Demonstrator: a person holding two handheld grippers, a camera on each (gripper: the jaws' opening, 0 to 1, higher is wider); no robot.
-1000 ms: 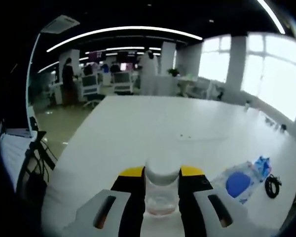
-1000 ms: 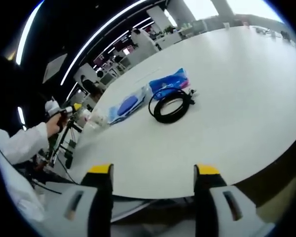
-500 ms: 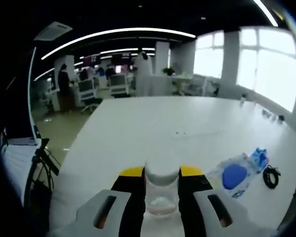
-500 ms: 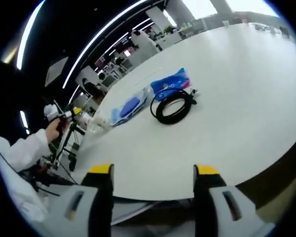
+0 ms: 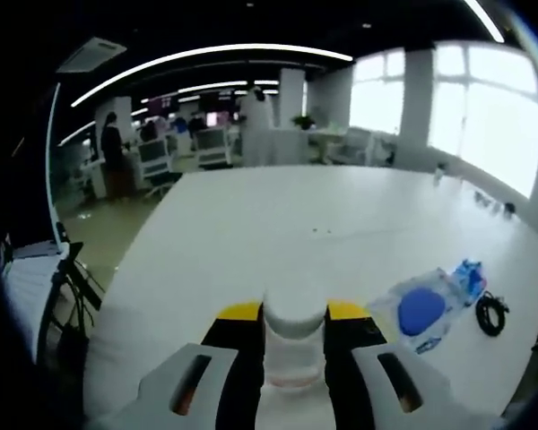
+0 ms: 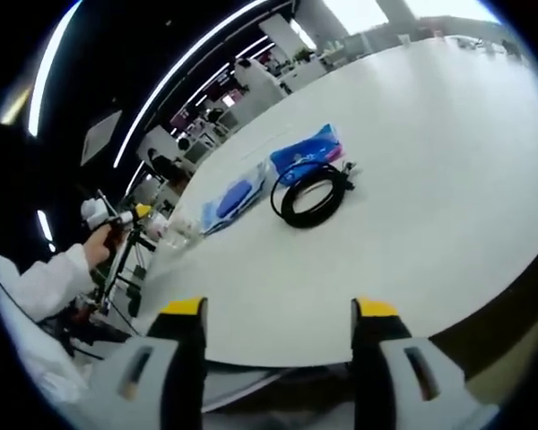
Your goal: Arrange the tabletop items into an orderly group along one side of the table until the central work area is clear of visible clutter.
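Clutter is sitting toward one edge of the white table (image 6: 448,170): a coiled black cable (image 6: 310,192) is lying just beside a blue packet (image 6: 307,150), with a clear pouch with a blue disc (image 6: 233,198) further along. The left gripper (image 5: 293,315) is clamping a clear plastic cup (image 5: 294,345), possibly with something pale at its bottom. The right gripper (image 6: 278,315) is hanging off the table's edge, jaws spread wide, gripping nothing.

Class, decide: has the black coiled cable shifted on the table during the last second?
No. The black cable lies touching the blue packet, exactly as before; only the camera drifted.
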